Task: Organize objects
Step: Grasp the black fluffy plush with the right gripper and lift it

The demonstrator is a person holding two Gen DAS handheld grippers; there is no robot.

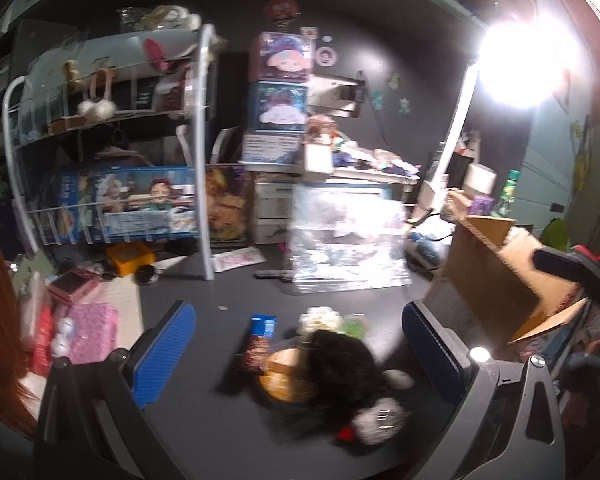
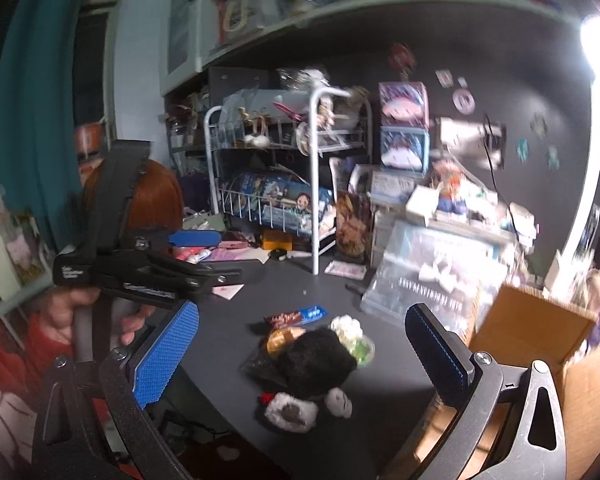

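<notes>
Left wrist view, progress: nothing sorted yet, by my reading. A small heap sits loose on the dark tabletop (image 1: 228,420): black plush toy (image 1: 340,364), snack packet (image 1: 260,342), round orange-brown item (image 1: 286,376), pale flower-like piece (image 1: 320,318).
Left wrist view, destination: open cardboard box (image 1: 496,276) stands to the right of the heap, apart from it. Contents not visible.
Left wrist view, tool: left tool (image 1: 296,356) spread wide, blue pads either side of the heap, gripping nothing. Contact with the plush cannot be told; frame is blurred.
Right wrist view, progress: same heap, untouched on the tabletop (image 2: 380,384); plush toy (image 2: 320,354) on top, snack packet (image 2: 296,317) behind it. Cardboard box (image 2: 536,328) at right, near the tabletop edge.
Right wrist view, tool: right tool (image 2: 300,352) wide open, empty, hovering above the heap.
Right wrist view, other: left tool (image 2: 196,240) seen side-on at left, held in a hand (image 2: 72,320).
Remaining: all items, apparently.
</notes>
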